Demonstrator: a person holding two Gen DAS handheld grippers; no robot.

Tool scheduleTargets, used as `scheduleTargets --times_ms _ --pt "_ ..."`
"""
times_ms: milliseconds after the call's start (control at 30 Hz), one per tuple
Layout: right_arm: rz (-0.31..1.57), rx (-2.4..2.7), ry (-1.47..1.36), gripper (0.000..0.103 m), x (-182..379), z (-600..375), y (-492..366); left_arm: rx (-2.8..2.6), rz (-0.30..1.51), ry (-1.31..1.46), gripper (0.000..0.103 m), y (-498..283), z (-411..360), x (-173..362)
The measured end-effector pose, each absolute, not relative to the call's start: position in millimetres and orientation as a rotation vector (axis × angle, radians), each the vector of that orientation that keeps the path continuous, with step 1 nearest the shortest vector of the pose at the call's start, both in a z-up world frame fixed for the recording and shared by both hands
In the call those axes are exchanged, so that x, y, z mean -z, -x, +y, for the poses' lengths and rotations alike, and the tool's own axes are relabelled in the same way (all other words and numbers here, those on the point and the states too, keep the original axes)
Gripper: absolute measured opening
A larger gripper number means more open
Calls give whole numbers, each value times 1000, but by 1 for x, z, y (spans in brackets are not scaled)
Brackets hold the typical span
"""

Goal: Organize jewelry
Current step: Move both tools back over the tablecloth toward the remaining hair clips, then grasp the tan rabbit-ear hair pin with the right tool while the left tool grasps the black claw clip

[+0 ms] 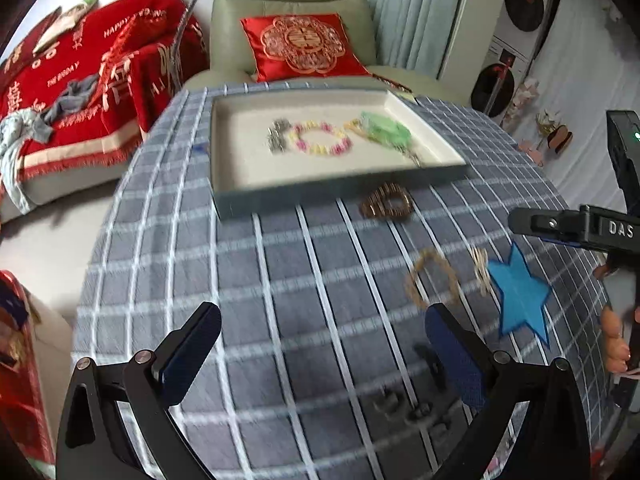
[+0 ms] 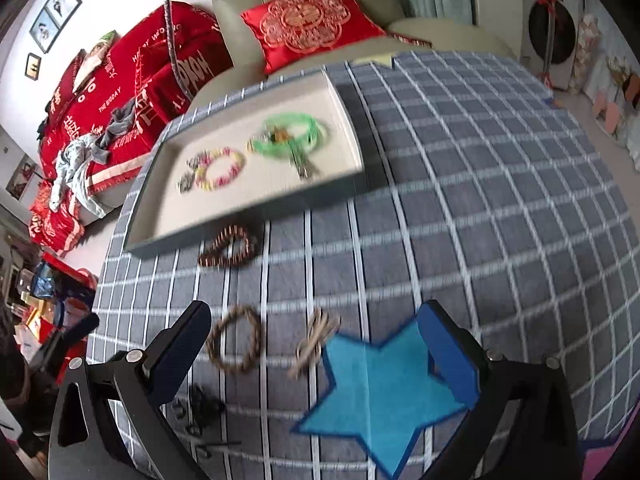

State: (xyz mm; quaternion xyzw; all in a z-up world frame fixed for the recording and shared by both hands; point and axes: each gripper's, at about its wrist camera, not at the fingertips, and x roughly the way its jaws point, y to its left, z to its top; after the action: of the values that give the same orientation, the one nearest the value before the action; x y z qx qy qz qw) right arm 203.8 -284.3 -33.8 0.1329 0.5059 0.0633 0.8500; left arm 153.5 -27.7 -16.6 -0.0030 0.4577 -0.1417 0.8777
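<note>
A grey tray [image 1: 320, 190] [image 2: 240, 216] with a cream lining holds a pink-yellow bead bracelet [image 1: 320, 140] [image 2: 220, 170], a silver chain [image 1: 278, 136] [image 2: 188, 178] and green jewelry [image 1: 386, 132] [image 2: 292, 138]. On the checked cloth lie a dark brown bead bracelet [image 1: 386, 202] [image 2: 230, 248], a tan bead bracelet [image 1: 432, 278] [image 2: 236, 338], a pale twisted piece [image 1: 480, 270] [image 2: 314, 340] and small black pieces [image 1: 408, 404] [image 2: 200, 408]. My left gripper [image 1: 324, 344] is open and empty above the cloth. My right gripper [image 2: 316, 344] is open and empty above the tan bracelet and twisted piece; it also shows in the left wrist view [image 1: 560, 228].
A blue star mat [image 1: 520, 292] [image 2: 384, 392] lies on the cloth near the front right. A green armchair with a red cushion [image 1: 300, 44] [image 2: 316, 24] stands behind the table. A sofa with a red blanket [image 1: 80, 88] [image 2: 120, 92] is at the left.
</note>
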Motion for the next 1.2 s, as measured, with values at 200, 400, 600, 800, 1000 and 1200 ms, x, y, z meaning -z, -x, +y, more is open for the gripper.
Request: scheduleTargets --times_ms 200,400,600,800,1000,1200 --pt "1103 -117 -247 103 50 -279 -184 323 958 -28 103 -124 -43 26" --pt "1124 -109 -234 103 61 -274 -176 318 982 -34 103 -115 -58 37" --pt "1136 -102 -143 89 66 -263 -176 301 985 -48 103 -117 -70 42" --pt "1146 -102 -99 75 72 -253 -180 279 979 -67 103 -119 -76 46" --pt "1133 -83 -2 58 73 -242 -183 265 991 -70 99 -124 -82 51" --pt "1128 -93 42 36 72 -233 -184 266 975 -102 74 -122 -88 51"
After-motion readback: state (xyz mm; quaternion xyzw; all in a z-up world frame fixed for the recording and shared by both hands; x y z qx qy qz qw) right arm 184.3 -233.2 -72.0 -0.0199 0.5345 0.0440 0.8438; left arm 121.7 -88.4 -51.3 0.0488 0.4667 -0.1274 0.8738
